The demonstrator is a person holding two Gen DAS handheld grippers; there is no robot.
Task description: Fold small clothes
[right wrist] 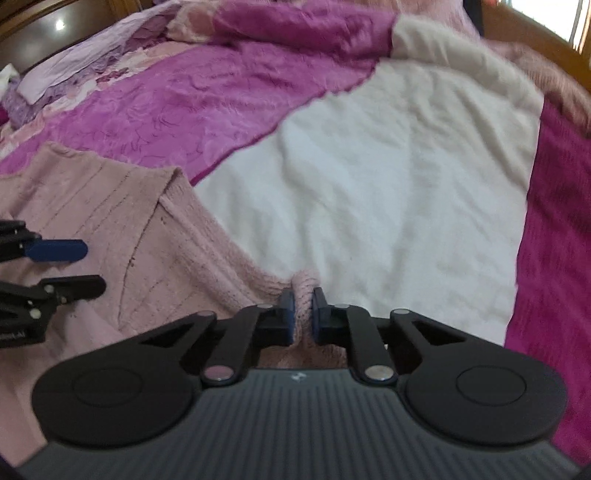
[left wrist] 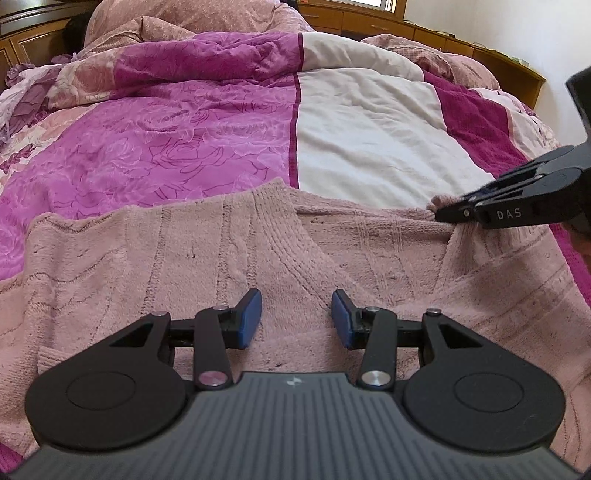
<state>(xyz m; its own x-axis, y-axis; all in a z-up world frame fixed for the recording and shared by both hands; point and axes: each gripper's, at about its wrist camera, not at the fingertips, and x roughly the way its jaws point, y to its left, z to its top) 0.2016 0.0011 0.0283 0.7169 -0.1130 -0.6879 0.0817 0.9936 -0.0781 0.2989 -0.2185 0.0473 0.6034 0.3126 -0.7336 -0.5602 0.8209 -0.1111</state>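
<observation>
A pale pink knitted sweater (left wrist: 229,251) lies spread on the bed, its V-neck towards the middle. My left gripper (left wrist: 296,317) is open and empty, hovering low over the sweater's middle. My right gripper (right wrist: 303,312) is shut on the sweater's far right corner, a small bunch of pink knit (right wrist: 303,291) pinched between its blue pads. In the left wrist view the right gripper (left wrist: 441,212) shows at the right, closed on that corner. In the right wrist view the left gripper (right wrist: 90,266) shows at the left, its jaws apart over the sweater (right wrist: 129,229).
The bed is covered by a quilt with a magenta rose-print panel (left wrist: 166,140), a white panel (left wrist: 369,140) and a dark pink strip (left wrist: 472,118). A rumpled pink duvet (left wrist: 166,26) lies at the head. Wooden furniture (left wrist: 498,59) lines the far side.
</observation>
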